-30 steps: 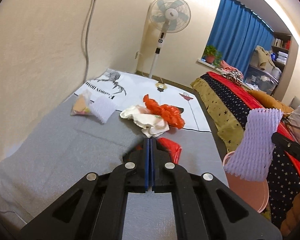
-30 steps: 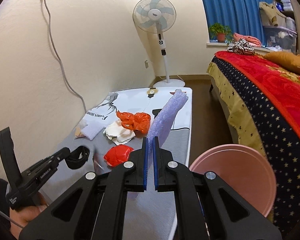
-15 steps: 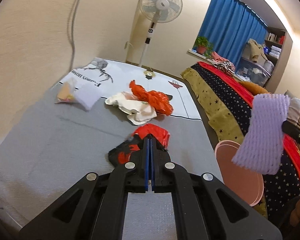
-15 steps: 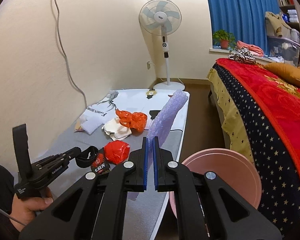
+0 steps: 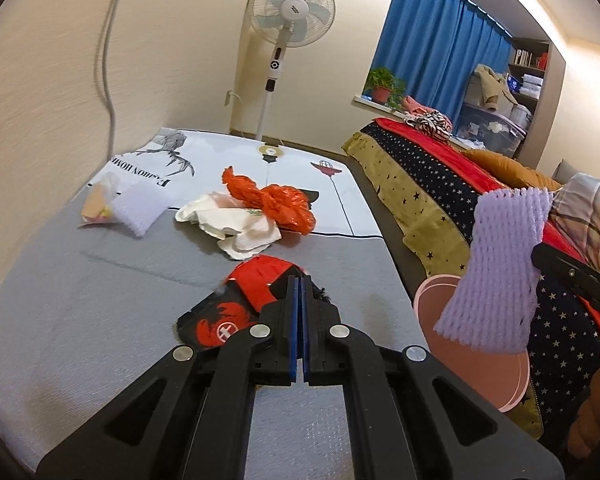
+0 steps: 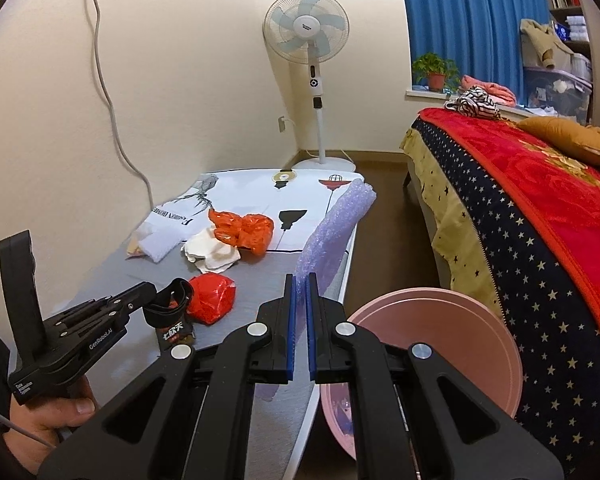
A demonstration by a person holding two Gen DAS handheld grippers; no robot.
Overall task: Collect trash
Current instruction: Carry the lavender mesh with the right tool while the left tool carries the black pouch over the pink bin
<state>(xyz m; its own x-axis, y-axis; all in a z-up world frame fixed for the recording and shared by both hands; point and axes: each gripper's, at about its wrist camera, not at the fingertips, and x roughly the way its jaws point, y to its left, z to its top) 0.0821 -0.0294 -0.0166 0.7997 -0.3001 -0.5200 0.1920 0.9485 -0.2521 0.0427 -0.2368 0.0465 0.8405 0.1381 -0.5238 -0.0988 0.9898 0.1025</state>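
Observation:
My left gripper (image 5: 300, 280) is shut on a red and black snack wrapper (image 5: 236, 312), held just above the grey mat (image 5: 80, 300); it also shows in the right wrist view (image 6: 172, 292). My right gripper (image 6: 300, 278) is shut on a purple foam net sleeve (image 6: 336, 232), which hangs over the pink bin (image 5: 460, 344) in the left wrist view (image 5: 496, 264). The pink bin (image 6: 440, 344) stands on the floor beside the mat. An orange plastic bag (image 5: 276, 200), white crumpled paper (image 5: 236, 228) and a white foam pad (image 5: 138, 208) lie further back on the mat.
A standing fan (image 6: 312, 60) is at the far wall. A bed with a red and starred blanket (image 6: 540, 200) runs along the right. A cable (image 6: 112, 100) hangs down the left wall. A small snack bag (image 5: 96, 204) lies by the wall.
My left gripper has lifted the red and black wrapper and drawn it back toward me. The right gripper with the purple sleeve has shifted closer over the pink bin.

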